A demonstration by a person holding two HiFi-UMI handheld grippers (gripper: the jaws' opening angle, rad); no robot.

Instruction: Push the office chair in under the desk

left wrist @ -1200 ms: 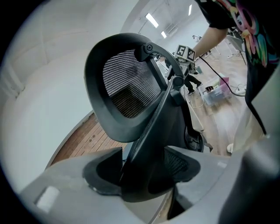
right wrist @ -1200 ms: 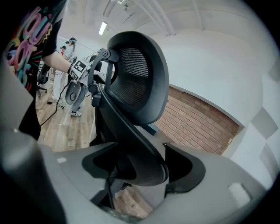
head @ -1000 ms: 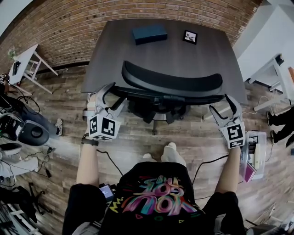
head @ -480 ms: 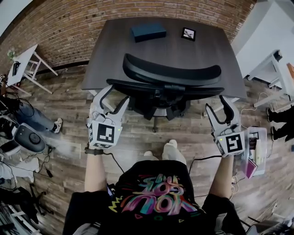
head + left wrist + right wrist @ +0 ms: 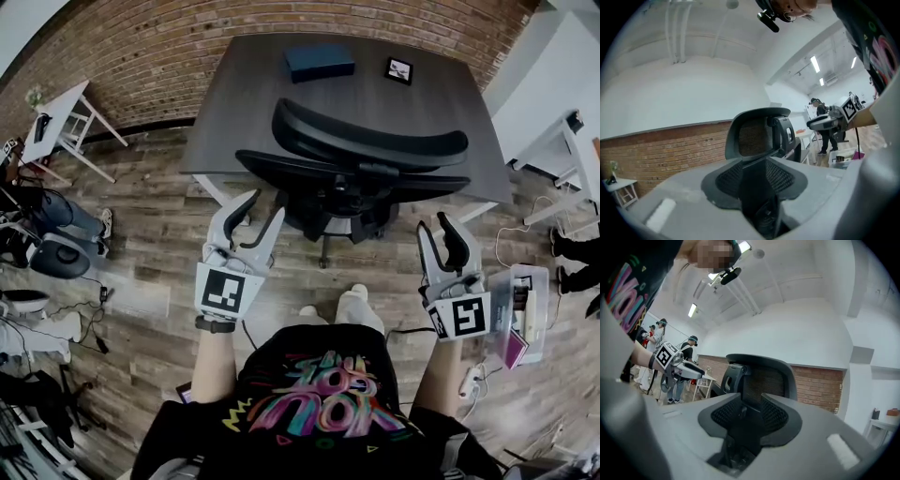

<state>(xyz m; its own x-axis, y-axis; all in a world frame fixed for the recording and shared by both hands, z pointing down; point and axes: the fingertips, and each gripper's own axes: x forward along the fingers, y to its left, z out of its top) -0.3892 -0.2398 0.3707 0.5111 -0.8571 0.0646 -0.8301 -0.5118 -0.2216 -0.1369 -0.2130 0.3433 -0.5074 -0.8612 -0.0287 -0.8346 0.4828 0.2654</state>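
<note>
Against the brick wall (image 5: 141, 47) stands the dark desk (image 5: 234, 103), and the office chair (image 5: 370, 150) is already pushed in under its front edge. The seat seems to be below the top, and the curved backrest stands close to the edge. I judge the task as nearly finished.

The left gripper (image 5: 264, 199) and the right gripper (image 5: 438, 228) both hover apart from the chair, one at each side. Their jaws are closing and nothing is between them. Each gripper view shows only the backrest farther away through the gap.

On the desk lie a blue box (image 5: 320, 61) and a small picture frame (image 5: 399, 70), well apart from the chair.

What could go wrong: a further push on one side only may turn the chair, so an armrest knocks the desk edge and shakes these two things. Chairs of this kind may also roll back out.
</note>
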